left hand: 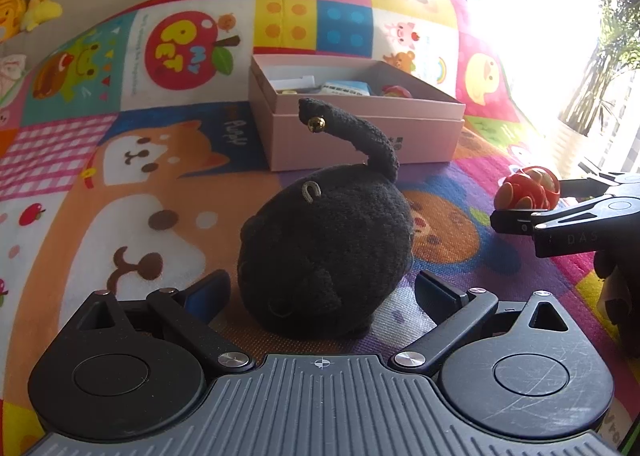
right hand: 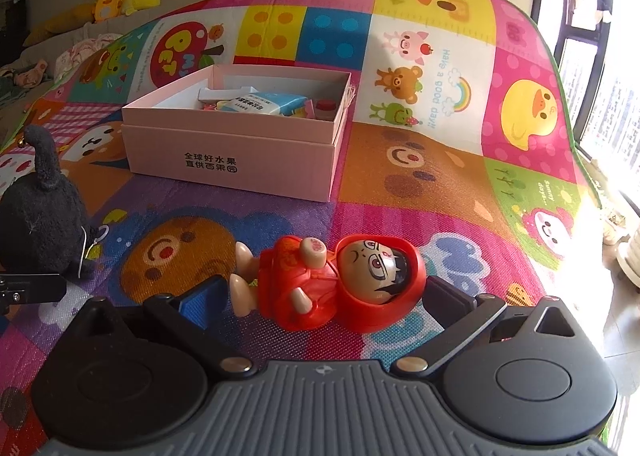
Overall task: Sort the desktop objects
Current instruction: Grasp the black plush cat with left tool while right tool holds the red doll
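Cartoon play mat; sunlit window beyond.

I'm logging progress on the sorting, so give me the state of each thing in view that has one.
Pink box: open, no lid on, several items already inside.
Black plush cat: upright on the mat, tail up, between the open left gripper fingers, not gripped.
Red hooded figure: lying on its back on the mat, between the open right gripper fingers, not gripped.
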Tool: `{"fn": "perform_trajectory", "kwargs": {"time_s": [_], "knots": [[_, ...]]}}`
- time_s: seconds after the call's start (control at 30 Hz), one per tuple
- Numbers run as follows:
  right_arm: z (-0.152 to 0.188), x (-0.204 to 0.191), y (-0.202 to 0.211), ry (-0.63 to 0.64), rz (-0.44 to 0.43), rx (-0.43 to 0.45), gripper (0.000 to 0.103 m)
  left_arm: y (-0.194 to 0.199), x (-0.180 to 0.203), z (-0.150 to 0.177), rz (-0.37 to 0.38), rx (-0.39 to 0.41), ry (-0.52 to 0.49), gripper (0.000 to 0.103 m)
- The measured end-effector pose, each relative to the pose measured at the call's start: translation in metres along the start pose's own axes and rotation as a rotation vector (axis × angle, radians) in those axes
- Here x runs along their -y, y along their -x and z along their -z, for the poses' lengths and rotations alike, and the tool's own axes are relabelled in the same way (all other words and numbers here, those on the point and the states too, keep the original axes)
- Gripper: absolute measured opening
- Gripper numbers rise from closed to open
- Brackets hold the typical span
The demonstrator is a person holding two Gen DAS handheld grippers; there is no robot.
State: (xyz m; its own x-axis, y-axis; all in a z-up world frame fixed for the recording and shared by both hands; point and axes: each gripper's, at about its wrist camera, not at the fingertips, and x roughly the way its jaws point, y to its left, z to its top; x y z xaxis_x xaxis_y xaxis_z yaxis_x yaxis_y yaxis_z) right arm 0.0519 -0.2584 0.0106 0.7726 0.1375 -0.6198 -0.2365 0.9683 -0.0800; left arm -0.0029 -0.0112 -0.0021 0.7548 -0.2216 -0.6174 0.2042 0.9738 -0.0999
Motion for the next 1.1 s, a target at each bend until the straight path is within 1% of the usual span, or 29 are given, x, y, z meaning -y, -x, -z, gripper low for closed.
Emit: {"fn": "perform_trajectory", "kwargs": {"time_s": [0.2,0.23,0.3,0.47,0.67,0.87,0.9,0.93,1.0,1.1], "knots": [[-0.001,-0.002,-0.001,0.016,-0.009,0.012,0.103,-0.001,0.000,0.001,-0.002,-0.001,0.001,0.101],[-0.001,-0.002,0.001,0.018,-0.006,0.021,0.102,-0.001,0.000,0.001,-0.002,-0.001,0.001,0.101],[-0.001,-0.002,0.002,0.015,-0.005,0.028,0.096,0.000,0.000,0.001,-0.002,-0.001,0.000,0.102],[-0.001,0.000,0.007,0.001,0.010,0.043,0.095,-0.001,-0.001,0.001,-0.007,0.000,0.001,0.102],[-0.005,-0.005,0.031,0.018,-0.017,0.087,0.095,0.000,0.002,-0.001,-0.045,0.016,-0.016,0.102],[-0.009,-0.016,0.058,0.049,-0.053,0.130,0.095,-0.005,0.005,-0.006,-0.063,0.011,-0.016,0.101],[-0.009,-0.018,0.062,0.055,-0.060,0.134,0.095,-0.006,0.006,-0.007,-0.067,0.013,-0.022,0.098],[-0.009,-0.020,0.065,0.061,-0.066,0.138,0.095,-0.007,0.008,-0.008,-0.075,0.014,-0.030,0.092],[-0.009,-0.024,0.071,0.074,-0.075,0.145,0.095,-0.008,0.009,-0.010,-0.067,0.005,-0.036,0.086],[-0.008,-0.027,0.078,0.088,-0.086,0.154,0.095,-0.006,0.013,-0.010,-0.077,0.010,-0.049,0.083]]}}
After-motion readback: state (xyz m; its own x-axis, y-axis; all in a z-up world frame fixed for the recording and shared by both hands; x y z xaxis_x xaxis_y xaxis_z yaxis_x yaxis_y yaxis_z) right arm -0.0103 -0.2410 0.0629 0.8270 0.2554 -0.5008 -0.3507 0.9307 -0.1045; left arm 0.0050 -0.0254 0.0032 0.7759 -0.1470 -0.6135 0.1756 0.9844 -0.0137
